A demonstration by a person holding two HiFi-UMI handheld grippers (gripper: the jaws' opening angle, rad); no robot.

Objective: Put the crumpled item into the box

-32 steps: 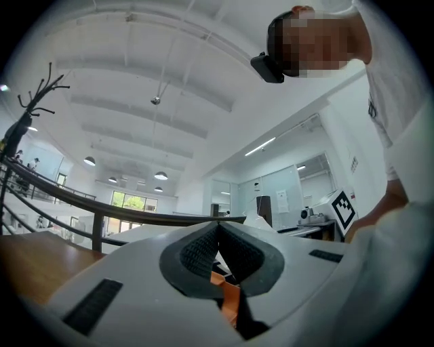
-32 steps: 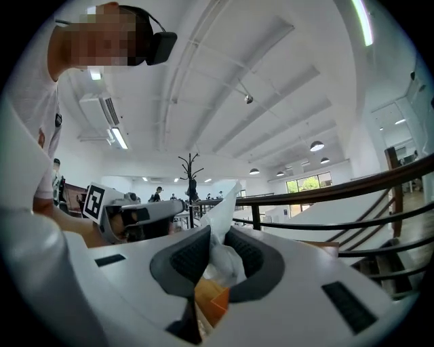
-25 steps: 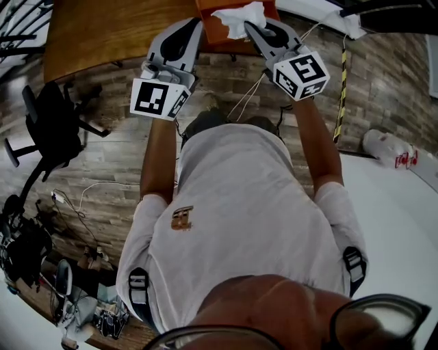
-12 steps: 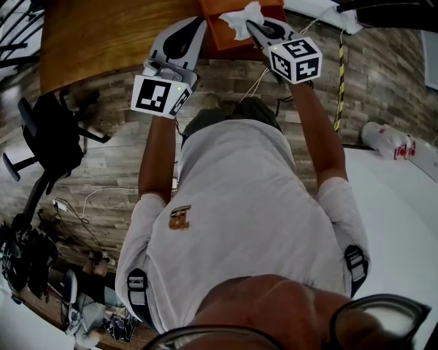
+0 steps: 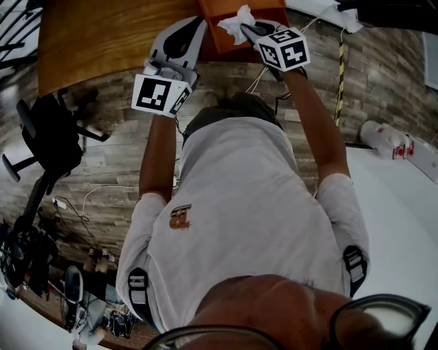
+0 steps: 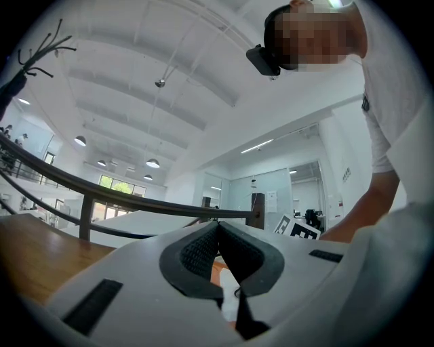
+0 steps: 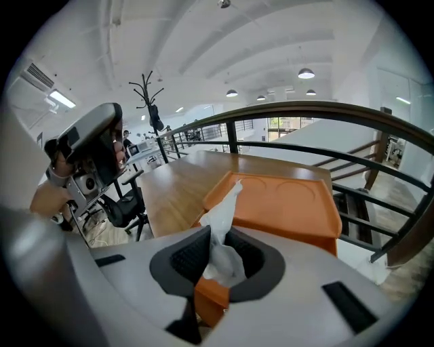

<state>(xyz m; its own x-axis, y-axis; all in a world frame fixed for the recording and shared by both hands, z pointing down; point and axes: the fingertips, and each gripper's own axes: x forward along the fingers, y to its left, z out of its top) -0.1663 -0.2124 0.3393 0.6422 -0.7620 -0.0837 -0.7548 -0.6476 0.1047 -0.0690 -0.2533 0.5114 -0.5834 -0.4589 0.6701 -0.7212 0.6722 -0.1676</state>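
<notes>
Right tool [image 7: 215,257] clamped on crumpled white tissue [image 5: 234,20], jaws barely apart, tissue sticking up over near edge of orange box [image 7: 288,203] on table [image 5: 102,34]. Left tool [image 6: 217,230] closed, empty, just left of box.

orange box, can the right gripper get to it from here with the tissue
Probably yes: the right gripper, shut on the crumpled tissue, is right at the orange box's near edge, with nothing between them.

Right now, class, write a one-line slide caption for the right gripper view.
Right gripper jaws clamp a crumpled white tissue in front of the orange plastic box on the brown wooden table.
</notes>
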